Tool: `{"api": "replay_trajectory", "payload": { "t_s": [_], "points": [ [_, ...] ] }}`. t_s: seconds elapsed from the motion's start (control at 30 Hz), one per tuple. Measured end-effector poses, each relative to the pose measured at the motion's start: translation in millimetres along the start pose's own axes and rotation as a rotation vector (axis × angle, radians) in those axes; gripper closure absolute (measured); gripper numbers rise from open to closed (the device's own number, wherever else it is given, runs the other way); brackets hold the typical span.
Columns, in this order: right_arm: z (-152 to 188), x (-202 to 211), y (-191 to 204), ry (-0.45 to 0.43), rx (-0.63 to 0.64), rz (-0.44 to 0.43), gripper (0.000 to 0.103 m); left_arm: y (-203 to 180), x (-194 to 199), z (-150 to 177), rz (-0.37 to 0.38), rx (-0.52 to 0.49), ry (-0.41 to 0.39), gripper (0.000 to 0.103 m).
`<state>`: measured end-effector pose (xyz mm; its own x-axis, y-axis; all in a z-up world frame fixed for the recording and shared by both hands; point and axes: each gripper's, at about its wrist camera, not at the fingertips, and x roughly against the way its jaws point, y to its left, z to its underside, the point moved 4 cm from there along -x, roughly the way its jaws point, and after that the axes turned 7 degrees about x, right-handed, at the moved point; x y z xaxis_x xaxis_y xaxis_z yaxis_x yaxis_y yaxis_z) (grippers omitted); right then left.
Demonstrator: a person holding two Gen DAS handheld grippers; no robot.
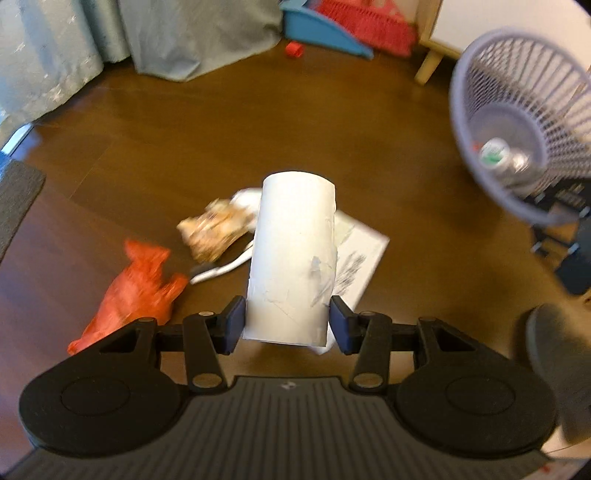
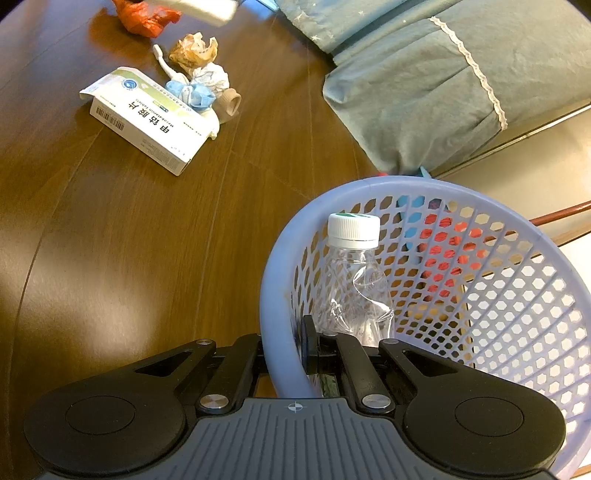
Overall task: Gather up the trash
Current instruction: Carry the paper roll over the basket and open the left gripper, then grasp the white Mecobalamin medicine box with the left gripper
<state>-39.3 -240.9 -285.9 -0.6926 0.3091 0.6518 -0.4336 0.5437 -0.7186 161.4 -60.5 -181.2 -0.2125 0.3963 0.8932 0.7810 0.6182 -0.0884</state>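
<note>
My left gripper is shut on a white cardboard tube, held above the brown floor. Below it lie an orange plastic bag, a crumpled brown wrapper, a white toothbrush and a white medicine box. My right gripper is shut on the rim of a lilac mesh basket, one finger inside and one outside. A crushed clear bottle with a white cap lies in the basket. The same basket hangs at the right of the left wrist view. The medicine box, the wrapper and the orange bag show at upper left.
A teal curtain or bed skirt hangs at the back, also seen as teal fabric. A blue dustpan and a red broom lean by a wooden leg. Crumpled blue and white paper lies beside the box. A grey mat sits left.
</note>
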Motion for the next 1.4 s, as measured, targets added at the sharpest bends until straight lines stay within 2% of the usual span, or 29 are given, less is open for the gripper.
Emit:
{"api": "replay_trajectory", "payload": {
  "t_s": [0.17,0.3,0.67,0.9,0.93,0.97,1.0,1.1,1.17,1.27,1.4],
  "points": [
    [0,1,-2,-0.003,-0.01,0.001,0.102,-30,17,-29,0.074,0.037,-0.042,0.06],
    [0,2,-2,-0.005,-0.013,0.001,0.103,-53,27,-47,0.128,0.019,-0.06,0.06],
    [0,3,-4,-0.008,-0.022,-0.001,0.103,-132,44,-80,0.271,-0.157,-0.075,0.06],
    [0,3,-5,-0.011,-0.031,0.0,0.103,-202,26,-112,0.374,-0.247,-0.113,0.058],
    [0,3,-5,-0.011,-0.03,-0.001,0.103,-211,23,-117,0.403,-0.25,-0.133,0.046],
    [0,4,-5,-0.011,-0.031,-0.001,0.103,-218,20,-120,0.416,-0.259,-0.146,0.038],
    [0,4,-5,-0.011,-0.032,-0.001,0.103,-223,18,-122,0.408,-0.27,-0.156,0.038],
    [1,4,-6,-0.011,-0.036,0.001,0.103,-212,21,-121,0.397,-0.254,-0.183,0.038],
    [1,4,-6,-0.013,-0.039,0.004,0.103,-190,22,-116,0.349,-0.224,-0.195,0.038],
    [0,4,-6,-0.014,-0.047,0.002,0.103,-140,22,-101,0.246,-0.147,-0.211,0.038],
    [1,5,-8,-0.017,-0.056,0.005,0.103,-69,19,-75,0.124,-0.035,-0.181,0.038]
  ]
}}
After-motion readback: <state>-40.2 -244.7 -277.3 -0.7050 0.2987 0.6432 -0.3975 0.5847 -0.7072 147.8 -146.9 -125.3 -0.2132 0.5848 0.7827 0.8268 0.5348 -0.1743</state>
